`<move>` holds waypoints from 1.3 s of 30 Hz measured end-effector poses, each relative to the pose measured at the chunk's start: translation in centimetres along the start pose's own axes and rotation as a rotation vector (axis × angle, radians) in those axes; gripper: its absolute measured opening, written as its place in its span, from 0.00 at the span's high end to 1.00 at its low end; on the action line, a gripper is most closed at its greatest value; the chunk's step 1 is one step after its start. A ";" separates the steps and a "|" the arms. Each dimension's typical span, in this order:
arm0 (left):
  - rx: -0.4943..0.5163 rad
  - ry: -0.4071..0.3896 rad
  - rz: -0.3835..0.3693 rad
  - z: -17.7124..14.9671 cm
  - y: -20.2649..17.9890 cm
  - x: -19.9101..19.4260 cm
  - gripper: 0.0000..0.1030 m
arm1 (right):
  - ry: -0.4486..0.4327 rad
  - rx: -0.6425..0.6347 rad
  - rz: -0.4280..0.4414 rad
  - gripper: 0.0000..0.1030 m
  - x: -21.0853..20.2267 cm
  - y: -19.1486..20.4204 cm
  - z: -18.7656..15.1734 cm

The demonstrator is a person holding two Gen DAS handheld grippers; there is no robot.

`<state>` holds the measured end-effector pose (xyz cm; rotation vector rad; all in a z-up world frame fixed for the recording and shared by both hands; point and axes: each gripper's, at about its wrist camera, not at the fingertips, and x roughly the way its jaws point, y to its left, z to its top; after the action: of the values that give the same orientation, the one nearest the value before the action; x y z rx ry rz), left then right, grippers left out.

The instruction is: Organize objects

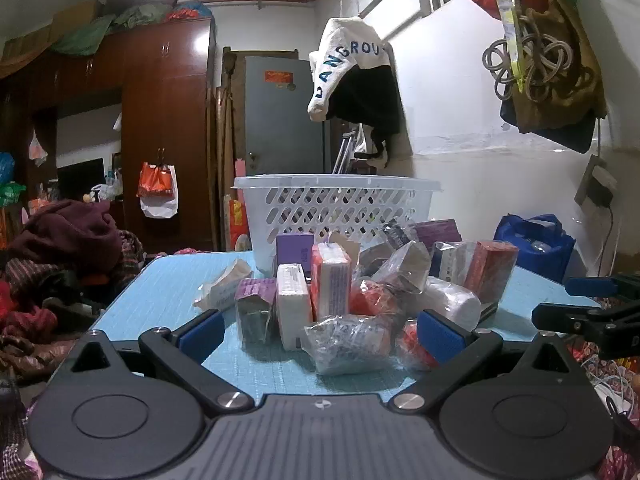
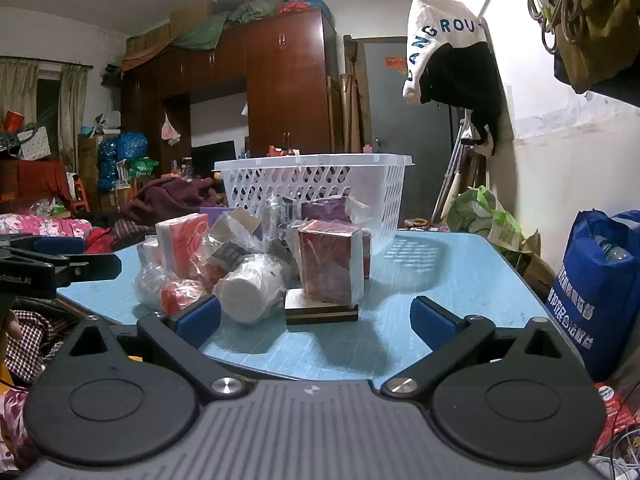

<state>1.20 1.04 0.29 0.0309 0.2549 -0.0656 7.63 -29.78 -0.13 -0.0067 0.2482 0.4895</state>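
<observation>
Left hand-held gripper (image 1: 320,330) wide open, tilted slightly down, right hand-held gripper (image 2: 316,318) alike

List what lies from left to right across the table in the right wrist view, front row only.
Left gripper at the edge → plastic-wrapped red item → white wrapped roll → dark red box standing on a flat dark box → bare blue table.

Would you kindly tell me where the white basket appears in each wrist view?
Left wrist: the white basket stands centre, behind the pile of packets.
Right wrist: the white basket stands centre, slightly left, behind the pile.
Shared landmark: the blue table.
</observation>
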 end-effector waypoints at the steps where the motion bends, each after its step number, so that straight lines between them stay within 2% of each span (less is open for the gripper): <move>1: -0.003 0.002 -0.002 0.0 0.0 0.0 0.00 | -0.001 -0.001 -0.002 0.00 0.0 0.0 0.0; 32: 0.000 0.008 -0.009 -0.1 -0.2 0.2 0.00 | -0.009 0.047 0.042 0.00 0.0 -0.9 0.1; 39: 0.000 0.009 -0.009 -0.1 -0.2 0.2 0.00 | -0.016 0.041 0.027 0.00 0.0 -1.1 0.0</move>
<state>1.33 0.82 0.18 0.0296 0.2636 -0.0743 8.12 -30.75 -0.15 0.0411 0.2427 0.5115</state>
